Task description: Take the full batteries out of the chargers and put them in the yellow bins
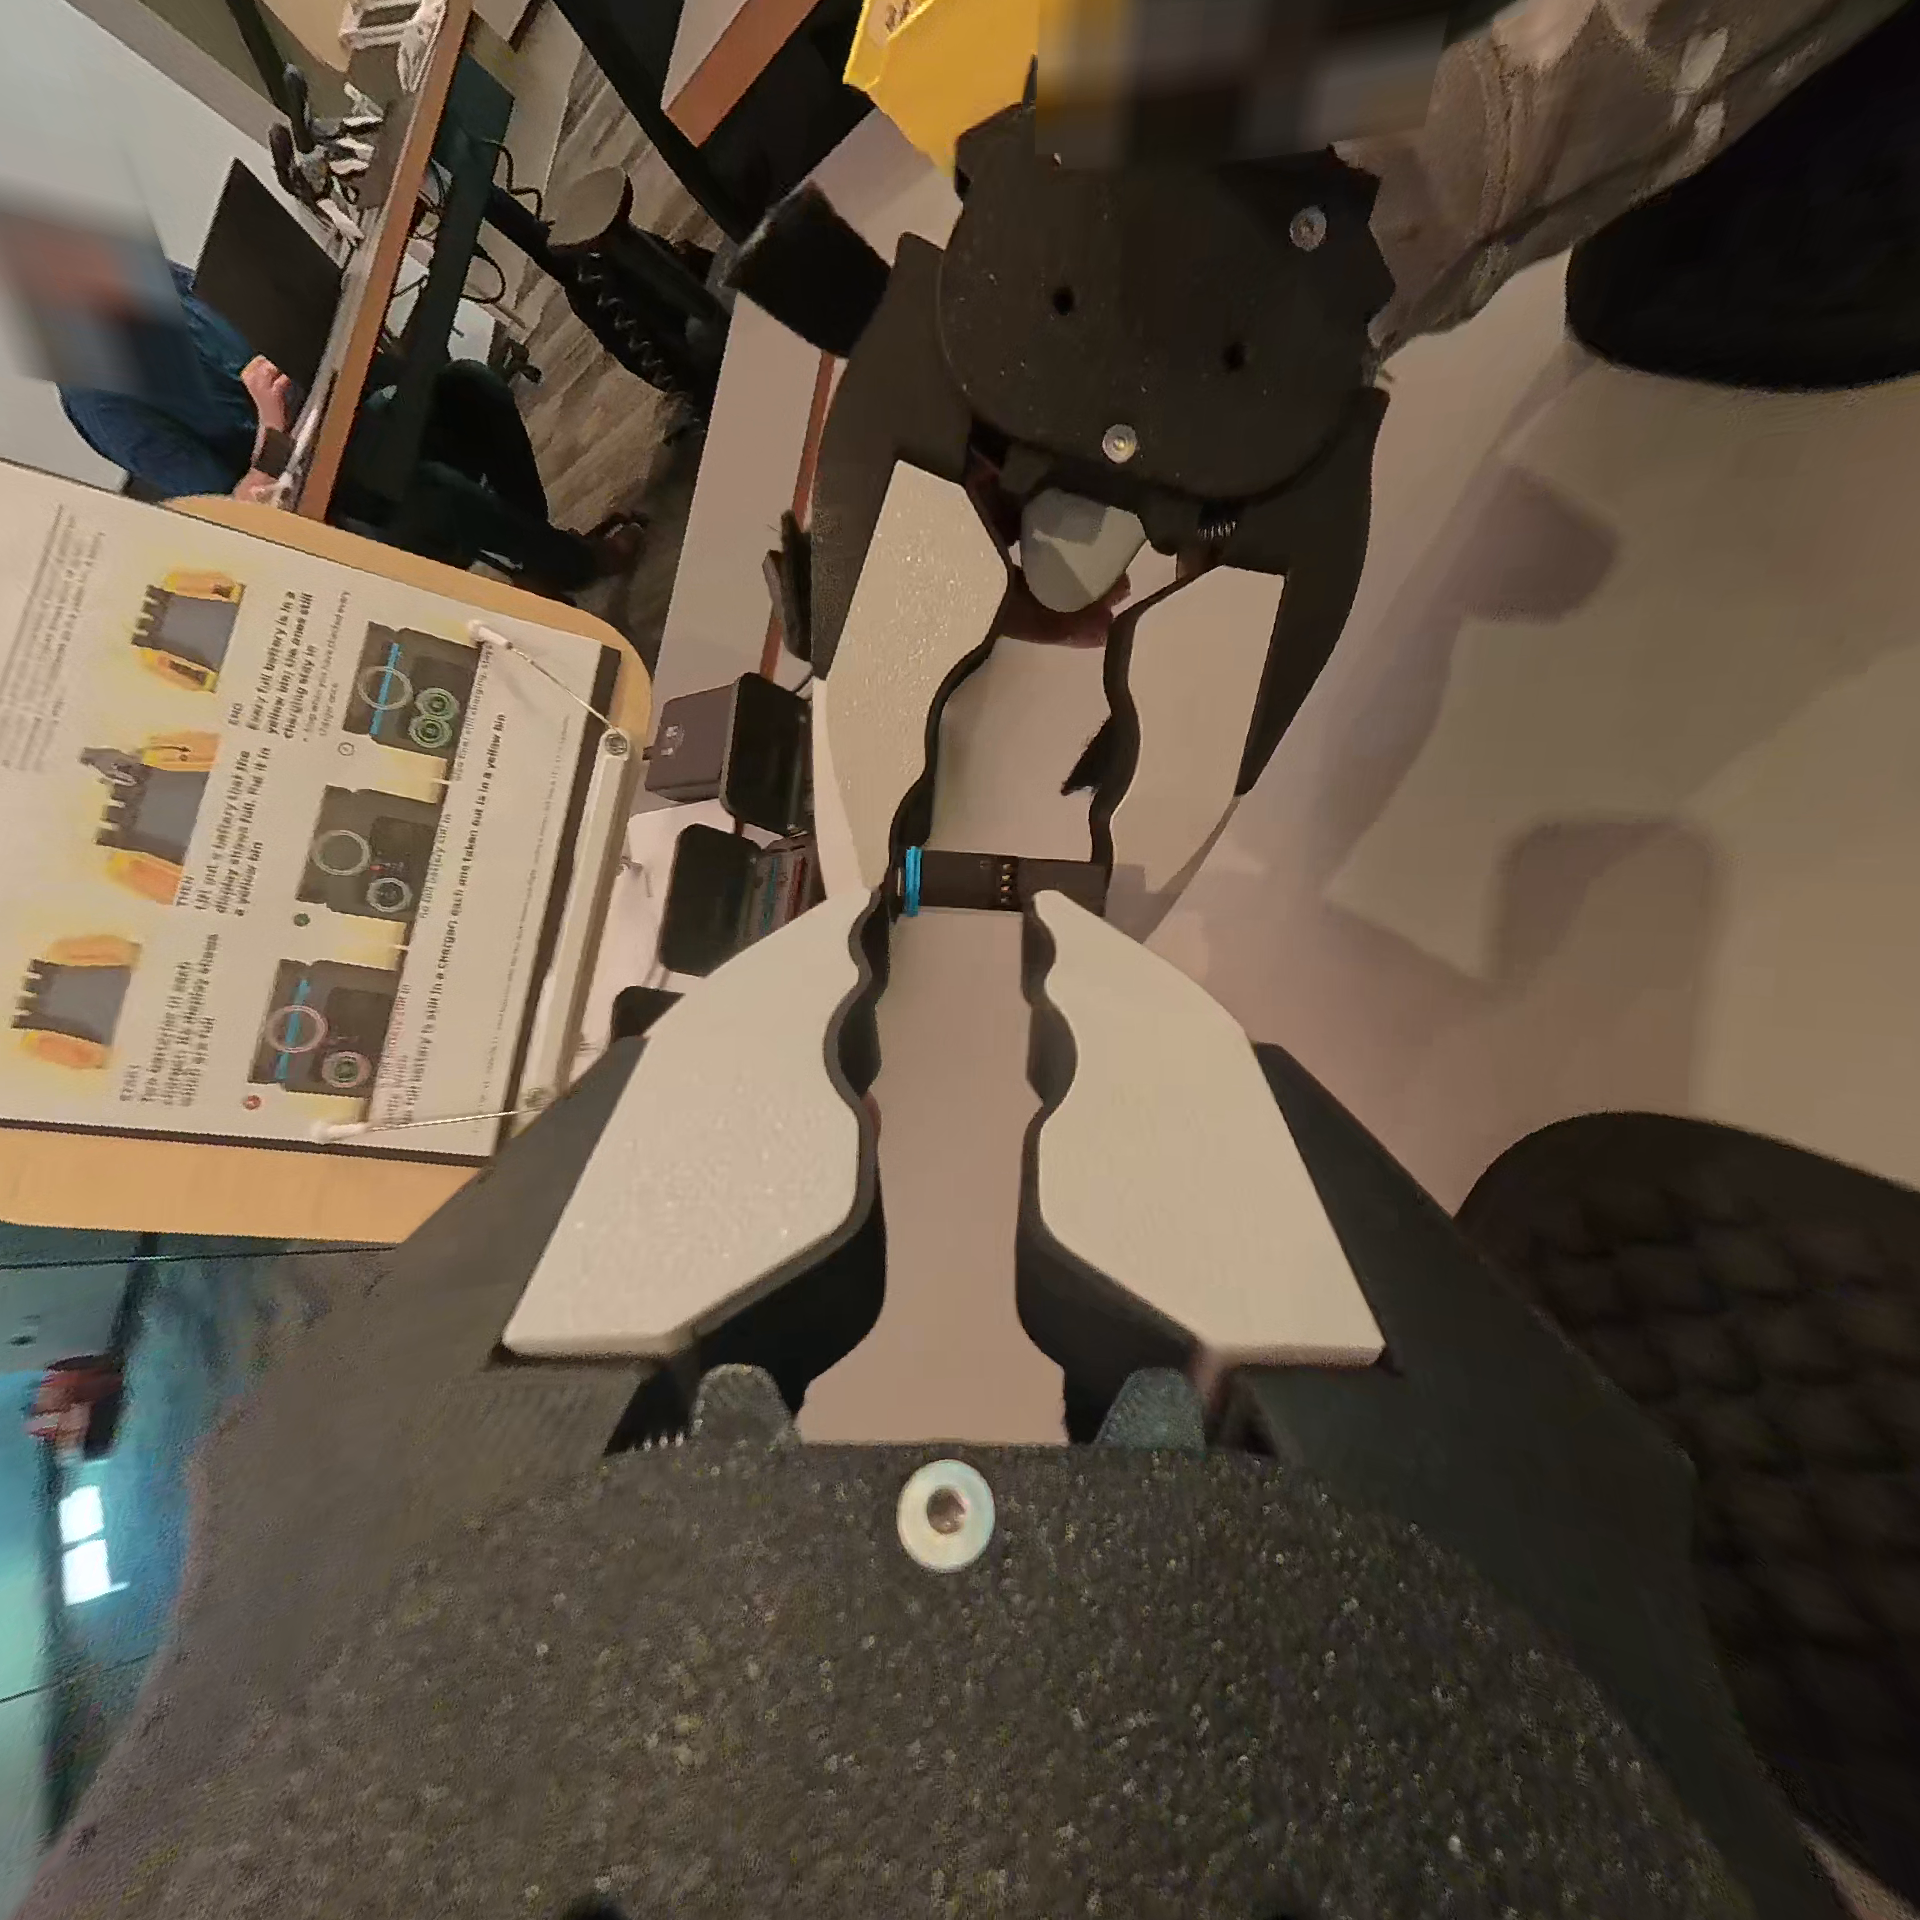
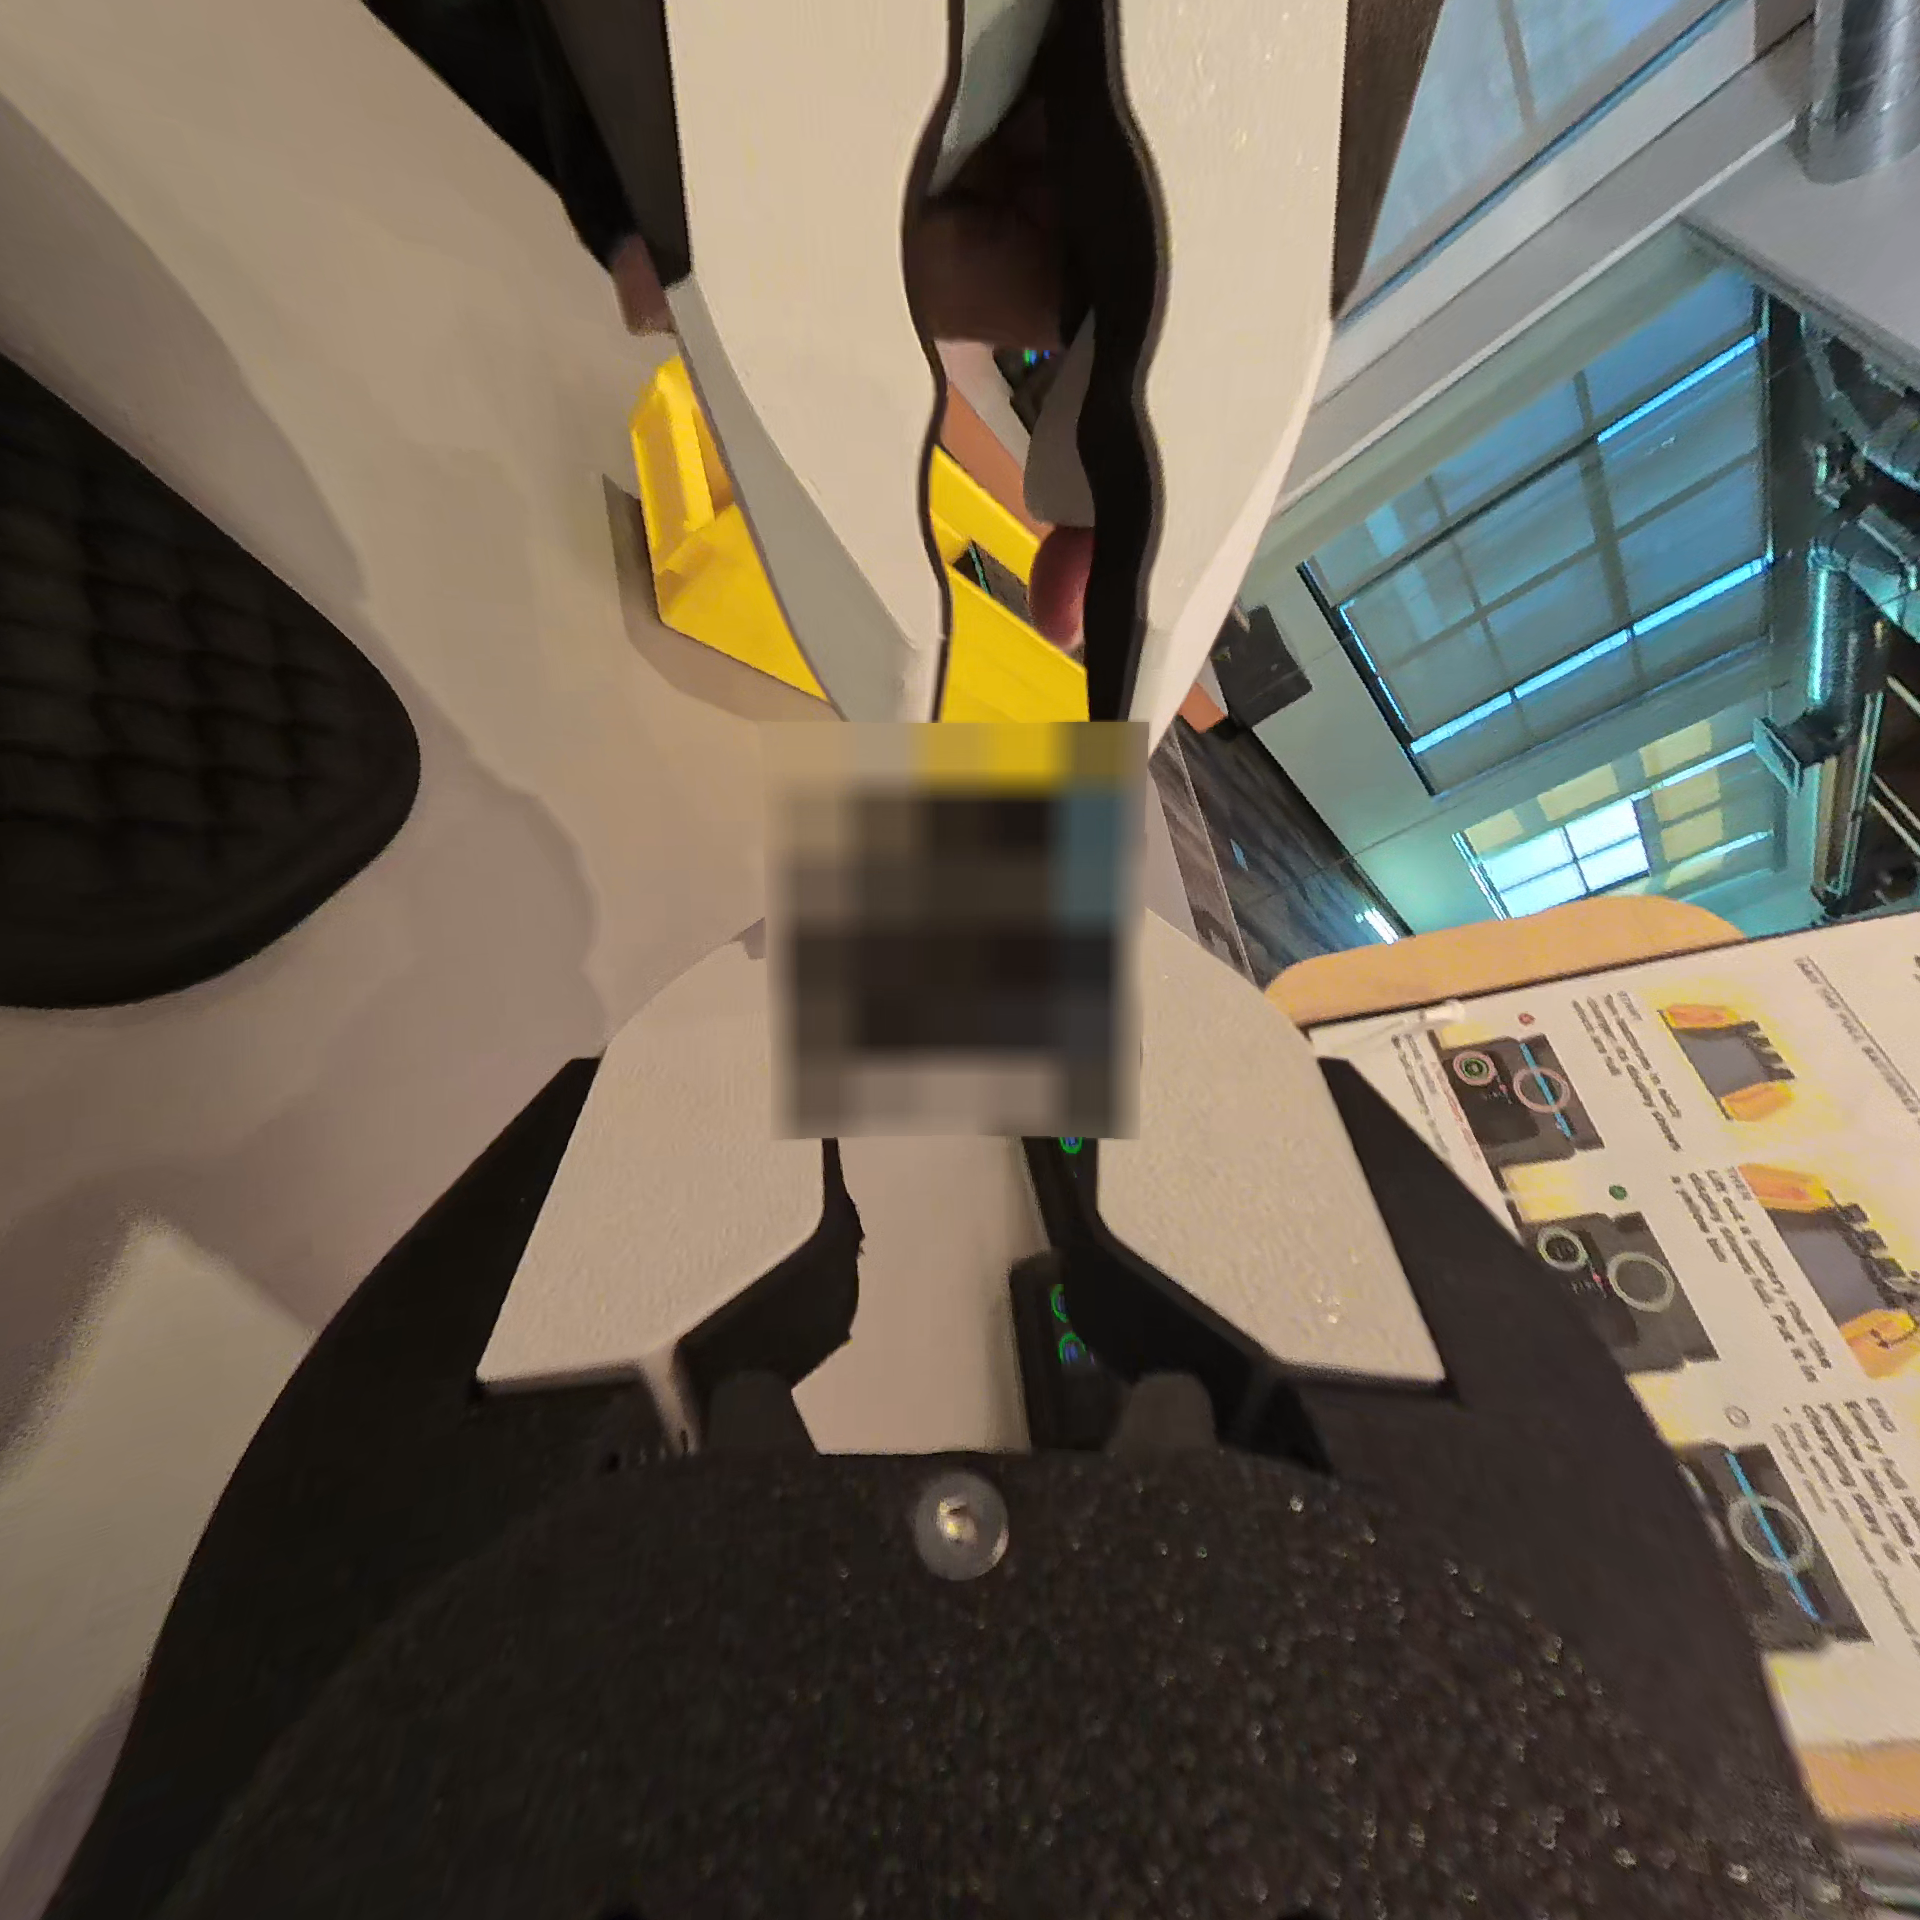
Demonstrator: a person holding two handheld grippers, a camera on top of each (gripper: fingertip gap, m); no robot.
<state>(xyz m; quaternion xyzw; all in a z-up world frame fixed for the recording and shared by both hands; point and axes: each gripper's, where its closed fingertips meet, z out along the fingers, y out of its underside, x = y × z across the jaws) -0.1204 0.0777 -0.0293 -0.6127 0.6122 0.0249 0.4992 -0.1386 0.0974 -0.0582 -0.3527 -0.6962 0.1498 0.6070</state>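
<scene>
A black battery (image 1: pixel 997 878) with a blue band hangs over the white table (image 1: pixel 1507 748). My right gripper (image 1: pixel 997 831) reaches in from the top of the left wrist view, and its two fingers close on the battery's ends. My left gripper (image 1: pixel 961 914) is open, with its fingertips right at the battery; the left tip is beside the blue band. In the right wrist view a mosaic patch hides the battery between my right gripper (image 2: pixel 956 987) and the left gripper (image 2: pixel 1013 707). A yellow bin (image 2: pixel 717 561) sits behind the left gripper and also shows in the left wrist view (image 1: pixel 935 73). Black chargers (image 1: pixel 727 748) stand to the left.
An instruction sheet on a wooden board (image 1: pixel 291 831) stands beside the chargers and also shows in the right wrist view (image 2: pixel 1662 1247). A black mesh chair (image 1: pixel 1714 1351) is at the table's edge. A person (image 1: pixel 156 416) sits at a far desk. Charger lights glow green (image 2: pixel 1060 1330). Both grippers' tips are close together, under 4 cm apart.
</scene>
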